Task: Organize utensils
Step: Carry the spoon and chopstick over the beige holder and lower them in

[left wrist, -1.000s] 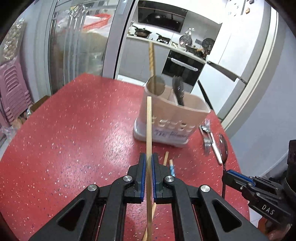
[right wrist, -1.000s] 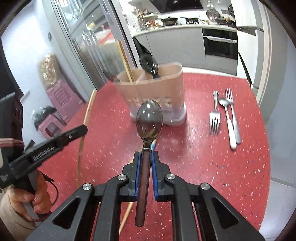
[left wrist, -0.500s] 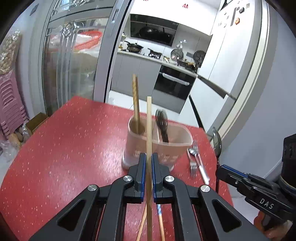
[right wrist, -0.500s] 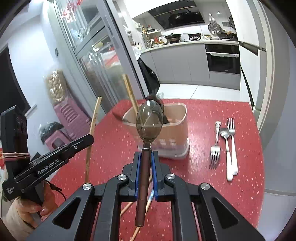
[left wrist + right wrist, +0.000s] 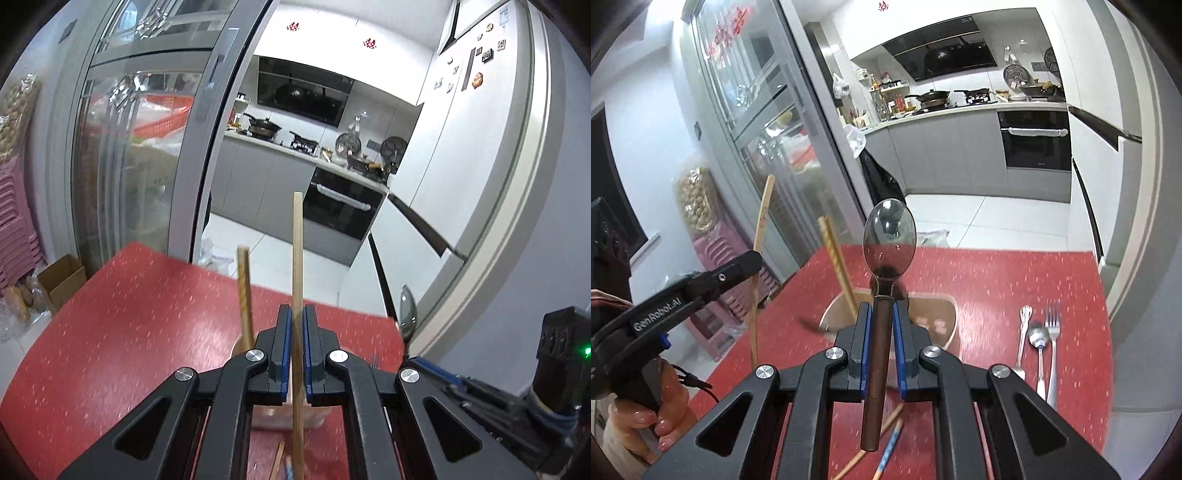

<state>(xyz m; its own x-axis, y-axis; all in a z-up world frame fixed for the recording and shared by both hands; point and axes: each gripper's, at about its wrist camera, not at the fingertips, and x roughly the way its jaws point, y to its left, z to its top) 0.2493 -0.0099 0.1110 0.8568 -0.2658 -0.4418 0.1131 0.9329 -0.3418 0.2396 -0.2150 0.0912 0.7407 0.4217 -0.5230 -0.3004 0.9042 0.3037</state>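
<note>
Meanwhile, both claws had risen and drawn nearer the holder since the earlier views, so that much of the red bench dropped below frame and the kitchen filled the upper half. Left claw (image 5: 297, 350) clamped narrow on a plain wooden chopstick (image 5: 297, 258), stick upright, top end well above the pads, lower end running down past them. Right claw (image 5: 883, 347) clamped narrow on a dark-handled spoon (image 5: 888, 236), bowl up and facing the camera, handle hanging below the pads.

Holder (image 5: 938, 325), a beige tub, stood on the bench just ahead of and below both claws; its rim showed in the right view, mostly hidden behind the left claw in the other. One patterned chopstick (image 5: 836, 269) already leaned in its left side, and a dark utensil seemed to stand inside too, blurred. Judged: both items lifted clear and carried above the rim, so the drop into the holder looked like the next step, chopstick beside its mate.

Still loose on the bench (image 5: 1071, 280): two forks and a small spoon (image 5: 1039, 343) lying together right of the holder, and two chopsticks (image 5: 886, 439) lying near the front edge.

Bench surface red with pale speckles, far edge curved. Beyond it: glass sliding door, grey cabinets, built-in oven, pans on the hob, white fridge with magnets, pink stools stacked at left.
</note>
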